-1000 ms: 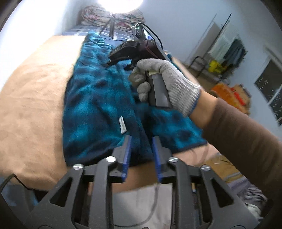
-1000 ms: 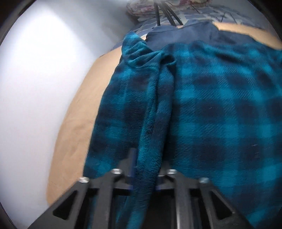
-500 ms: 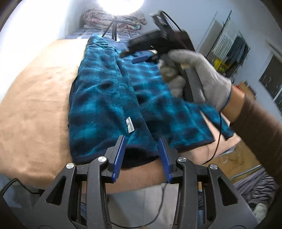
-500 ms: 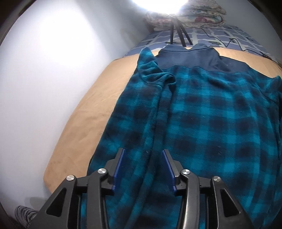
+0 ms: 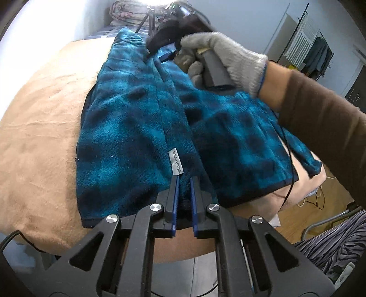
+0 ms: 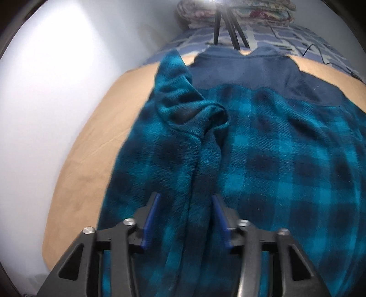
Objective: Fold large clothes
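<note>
A teal and navy plaid fleece shirt [image 5: 128, 128] lies spread on a tan blanket, with its left side folded over the middle. It also fills the right wrist view [image 6: 274, 160], navy yoke at the far end. My left gripper [image 5: 184, 180] is shut on the shirt's hem fold, beside a small white label [image 5: 175, 163]. My right gripper [image 6: 185, 198] is open, its fingers on either side of the raised sleeve fold [image 6: 201, 164]. In the left wrist view the right gripper [image 5: 160, 42], held by a grey-gloved hand, hovers over the shirt's upper part.
The tan blanket [image 5: 39, 128] covers the bed, whose near edge drops off below the hem. A tripod [image 6: 228, 29] and folded bedding [image 6: 240, 11] stand at the far end. A white wall [image 6: 57, 91] runs along the left. A clothes rack [image 5: 308, 50] stands far right.
My left gripper has moved forward onto the hem and shut on it. My right gripper stays open and has lowered over the sleeve fold further up the shirt.
</note>
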Available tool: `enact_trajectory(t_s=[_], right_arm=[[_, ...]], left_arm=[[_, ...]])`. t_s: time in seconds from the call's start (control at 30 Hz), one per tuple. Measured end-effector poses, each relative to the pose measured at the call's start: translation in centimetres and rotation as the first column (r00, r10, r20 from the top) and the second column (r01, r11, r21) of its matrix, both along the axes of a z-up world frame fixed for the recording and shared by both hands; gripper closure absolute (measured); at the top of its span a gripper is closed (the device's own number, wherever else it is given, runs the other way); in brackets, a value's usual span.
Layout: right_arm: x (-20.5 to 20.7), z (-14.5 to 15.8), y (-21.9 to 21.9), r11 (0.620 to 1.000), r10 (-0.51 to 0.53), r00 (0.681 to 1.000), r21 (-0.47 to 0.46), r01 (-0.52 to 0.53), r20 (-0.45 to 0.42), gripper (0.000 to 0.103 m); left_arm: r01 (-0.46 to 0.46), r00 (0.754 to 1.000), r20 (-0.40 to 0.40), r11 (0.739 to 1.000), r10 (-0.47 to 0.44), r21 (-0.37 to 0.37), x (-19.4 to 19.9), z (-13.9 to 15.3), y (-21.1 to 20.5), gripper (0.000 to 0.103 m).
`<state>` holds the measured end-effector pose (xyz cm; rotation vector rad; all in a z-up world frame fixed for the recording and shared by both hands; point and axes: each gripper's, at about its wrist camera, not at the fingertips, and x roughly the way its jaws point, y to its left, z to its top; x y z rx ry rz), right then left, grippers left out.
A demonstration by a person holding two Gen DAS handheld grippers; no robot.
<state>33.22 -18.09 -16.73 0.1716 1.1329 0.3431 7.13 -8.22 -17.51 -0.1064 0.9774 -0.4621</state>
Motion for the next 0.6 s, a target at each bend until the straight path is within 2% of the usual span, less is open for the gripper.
enact_trajectory(t_s=[0.07, 0.27, 0.37, 0.5, 0.6], right_arm=[[0.2, -0.4, 0.1, 1.000, 0.011, 1.000, -0.011, -0.011, -0.010, 0.097], [-0.1, 3.0, -0.7, 0.996, 0.093, 0.994, -0.007, -0.093, 0.053, 0.098], [0.2, 3.0, -1.6, 0.997, 0.081, 0.995, -0.018, -0.080, 0.063, 0.098], [0.4, -0.3, -1.5, 0.994, 0.070, 0.997, -0.081, -0.068, 0.025, 0.098], [-0.2, -1.4, -1.3, 0.993, 0.070, 0.996, -0.099, -0.065, 0.054, 0.098]], left_arm=[[0.006, 1.000, 0.022, 1.000, -0.006, -0.030, -0.4, 1.1, 0.3, 0.097], [0.034, 0.999, 0.022, 0.984, -0.031, -0.177, -0.4, 3.2, 0.8, 0.098], [0.064, 0.998, 0.015, 0.988, -0.063, -0.143, -0.1, 2.3, -0.7, 0.098], [0.095, 0.994, -0.048, 0.993, -0.099, -0.076, 0.3, -0.8, -2.3, 0.098], [0.107, 0.992, -0.056, 0.994, -0.109, -0.038, 0.4, -2.0, -2.7, 0.098]])
